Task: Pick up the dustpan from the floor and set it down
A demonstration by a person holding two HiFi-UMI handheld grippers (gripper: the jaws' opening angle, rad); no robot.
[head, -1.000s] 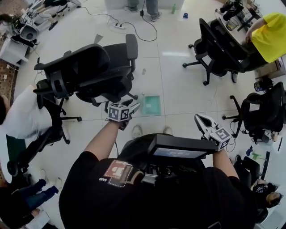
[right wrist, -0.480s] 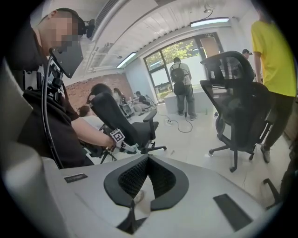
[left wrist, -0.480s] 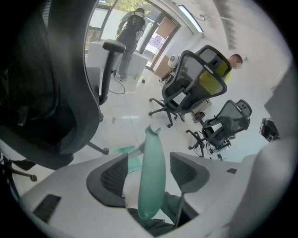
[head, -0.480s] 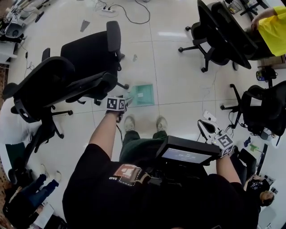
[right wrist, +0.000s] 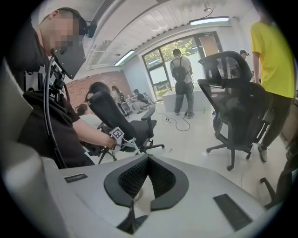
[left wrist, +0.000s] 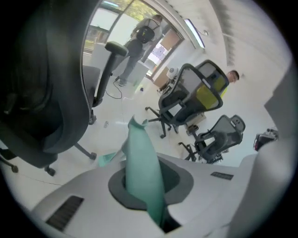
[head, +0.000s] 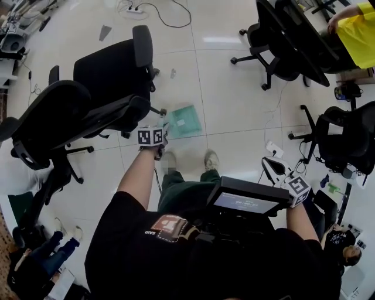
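The teal dustpan [head: 184,122] lies on the white tiled floor in front of the person's feet; its handle points toward my left gripper [head: 164,130]. In the left gripper view the teal handle [left wrist: 139,153] runs straight between the jaws. They have just been closing and now press on it, with the pan's body [left wrist: 106,159] low on the floor beyond. My right gripper [head: 266,164] hangs off to the right, away from the dustpan. Seen in its own view, the right gripper [right wrist: 148,160] has its pads meeting at the tips with nothing between them.
A black office chair [head: 111,88] stands close on the left of the dustpan. More chairs stand at the upper right [head: 281,41] and right [head: 345,140]. A power strip with cable [head: 132,12] lies far back. The person's shoe [head: 211,159] is beside the dustpan.
My left gripper has come down to the dustpan's handle and shut on it. My right gripper has dropped lower at the right. The head view has tilted further down.
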